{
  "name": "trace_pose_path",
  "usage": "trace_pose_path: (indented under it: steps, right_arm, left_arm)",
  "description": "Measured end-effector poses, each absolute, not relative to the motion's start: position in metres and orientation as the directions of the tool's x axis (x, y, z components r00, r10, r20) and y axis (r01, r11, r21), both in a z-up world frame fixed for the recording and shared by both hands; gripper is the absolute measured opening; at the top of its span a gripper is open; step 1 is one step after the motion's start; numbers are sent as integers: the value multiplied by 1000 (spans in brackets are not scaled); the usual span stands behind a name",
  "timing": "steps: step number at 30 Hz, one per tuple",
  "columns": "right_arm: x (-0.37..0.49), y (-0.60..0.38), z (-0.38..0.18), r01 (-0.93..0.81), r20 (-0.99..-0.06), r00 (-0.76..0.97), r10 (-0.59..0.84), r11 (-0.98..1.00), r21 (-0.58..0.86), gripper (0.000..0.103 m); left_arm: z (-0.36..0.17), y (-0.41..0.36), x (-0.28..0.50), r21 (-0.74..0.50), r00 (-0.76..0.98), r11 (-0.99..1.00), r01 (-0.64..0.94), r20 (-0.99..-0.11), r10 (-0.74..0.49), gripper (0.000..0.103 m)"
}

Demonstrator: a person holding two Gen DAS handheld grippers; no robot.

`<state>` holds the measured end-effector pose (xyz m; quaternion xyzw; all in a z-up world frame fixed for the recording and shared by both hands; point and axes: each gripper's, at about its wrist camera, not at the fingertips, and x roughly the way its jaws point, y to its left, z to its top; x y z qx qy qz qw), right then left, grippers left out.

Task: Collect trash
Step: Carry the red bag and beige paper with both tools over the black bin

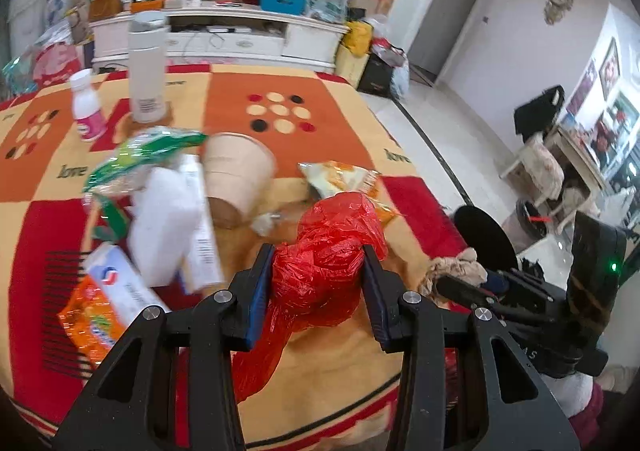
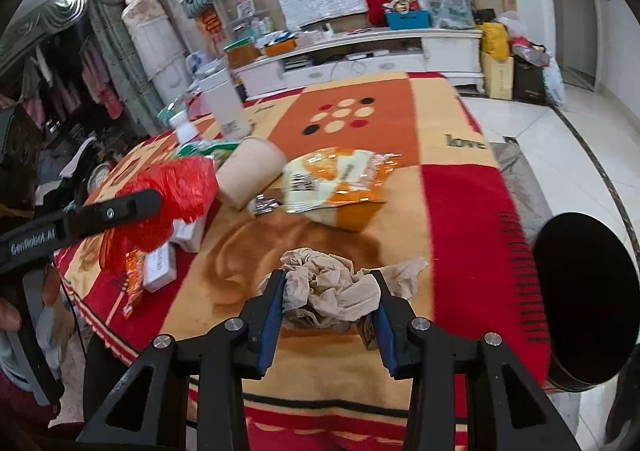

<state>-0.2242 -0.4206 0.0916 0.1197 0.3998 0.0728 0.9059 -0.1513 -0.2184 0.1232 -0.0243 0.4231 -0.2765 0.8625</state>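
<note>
My left gripper [image 1: 318, 255] is shut on a crumpled red plastic bag [image 1: 324, 263], lifted above the table with its tail hanging down; the same red bag [image 2: 172, 191] shows at the left of the right wrist view. My right gripper [image 2: 328, 279] is shut on a wad of crumpled beige paper [image 2: 332, 287], also visible in the left wrist view as the paper wad [image 1: 456, 265]. A black round bin [image 2: 588, 303] stands off the table's right edge. On the patterned cloth lie a tipped paper cup [image 1: 236, 175], an orange snack wrapper [image 2: 340, 179] and small boxes [image 1: 168, 227].
A tall white bottle [image 1: 147, 67] and a small pink-labelled bottle [image 1: 86, 107] stand at the far left of the table [image 1: 280, 91]. A green wrapper [image 1: 148, 155] and an orange packet [image 1: 92, 319] lie at the left. White cabinet [image 1: 240, 35] behind; tiled floor to the right.
</note>
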Motion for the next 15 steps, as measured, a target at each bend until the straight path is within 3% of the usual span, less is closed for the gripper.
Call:
trace_pose_path:
  steps: [15]
  right_arm:
    - [-248, -505, 90, 152, -713, 697, 79, 955, 255, 39]
  left_arm:
    - [119, -311, -159, -268, 424, 784, 560, -720, -549, 40]
